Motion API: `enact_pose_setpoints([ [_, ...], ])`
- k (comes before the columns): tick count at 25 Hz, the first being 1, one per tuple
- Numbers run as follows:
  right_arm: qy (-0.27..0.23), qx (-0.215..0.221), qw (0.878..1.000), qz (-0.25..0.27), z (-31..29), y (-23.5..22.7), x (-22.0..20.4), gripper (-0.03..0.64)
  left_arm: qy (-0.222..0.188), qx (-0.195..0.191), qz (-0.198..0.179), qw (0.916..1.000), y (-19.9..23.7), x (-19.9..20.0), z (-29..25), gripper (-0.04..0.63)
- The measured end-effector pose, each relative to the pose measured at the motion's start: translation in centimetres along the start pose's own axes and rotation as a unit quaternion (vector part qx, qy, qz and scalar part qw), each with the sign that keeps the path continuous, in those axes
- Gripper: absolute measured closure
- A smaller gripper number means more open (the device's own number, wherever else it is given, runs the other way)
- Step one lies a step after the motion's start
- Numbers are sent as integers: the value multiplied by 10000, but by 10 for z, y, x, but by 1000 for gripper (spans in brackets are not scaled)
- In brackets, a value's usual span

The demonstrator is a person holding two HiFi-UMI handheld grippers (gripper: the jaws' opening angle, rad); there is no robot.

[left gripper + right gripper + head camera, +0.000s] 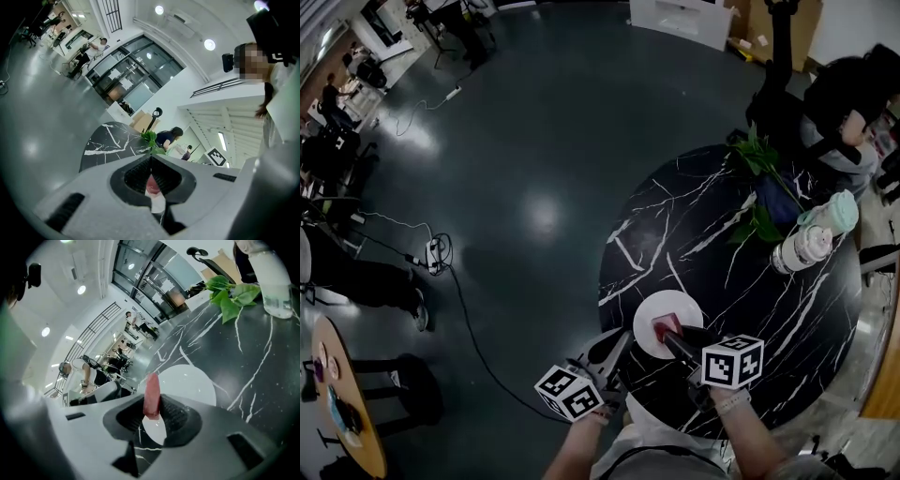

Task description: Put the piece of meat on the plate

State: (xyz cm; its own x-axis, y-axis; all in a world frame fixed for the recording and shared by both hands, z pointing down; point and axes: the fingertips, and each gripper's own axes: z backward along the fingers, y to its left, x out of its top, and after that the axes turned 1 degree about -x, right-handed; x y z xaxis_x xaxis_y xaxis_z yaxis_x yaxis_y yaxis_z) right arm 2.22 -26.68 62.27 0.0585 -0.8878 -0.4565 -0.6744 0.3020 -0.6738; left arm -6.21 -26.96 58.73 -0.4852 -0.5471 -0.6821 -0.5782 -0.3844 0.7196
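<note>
Round black marble table (pixel 712 272): white plate (pixel 648 324), plant (pixel 757 155), bottle (pixel 803 249).

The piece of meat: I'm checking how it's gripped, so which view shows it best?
The right gripper view: the piece of meat stands pinched between the right gripper's jaws, with the plate behind. The head view shows a small red patch by the gripper. The left gripper view catches a pink sliver through the gap in its jaws.

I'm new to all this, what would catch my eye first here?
A red piece of meat pinched in the right gripper hangs over a white plate by the near edge of a round black marble table. At the table's far side sit a leafy green plant and pale bottles.
</note>
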Motion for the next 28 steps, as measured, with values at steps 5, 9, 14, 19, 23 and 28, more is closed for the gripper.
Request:
enact_pose_setpoints([
  [5,303,67,9993,195,-5,-2,-8,524,-52,44,33,10000,1,4,4,586],
  [9,349,-133,9950,926,-4,-2,-3,523,-91,66,39,9999,0,6,7,586],
  [14,403,-824,9740,2071,-2,-11,6,514,-109,35,42,9999,-2,5,11,586],
  [19,358,-1354,9447,2965,0,-19,11,494,-118,46,43,9999,-4,3,19,586],
  [23,30,-1369,9400,3126,10,-9,15,477,-137,26,43,9999,-8,1,21,586],
  [28,-323,-888,9614,2586,28,11,10,477,-134,-43,31,9999,-18,1,21,586],
])
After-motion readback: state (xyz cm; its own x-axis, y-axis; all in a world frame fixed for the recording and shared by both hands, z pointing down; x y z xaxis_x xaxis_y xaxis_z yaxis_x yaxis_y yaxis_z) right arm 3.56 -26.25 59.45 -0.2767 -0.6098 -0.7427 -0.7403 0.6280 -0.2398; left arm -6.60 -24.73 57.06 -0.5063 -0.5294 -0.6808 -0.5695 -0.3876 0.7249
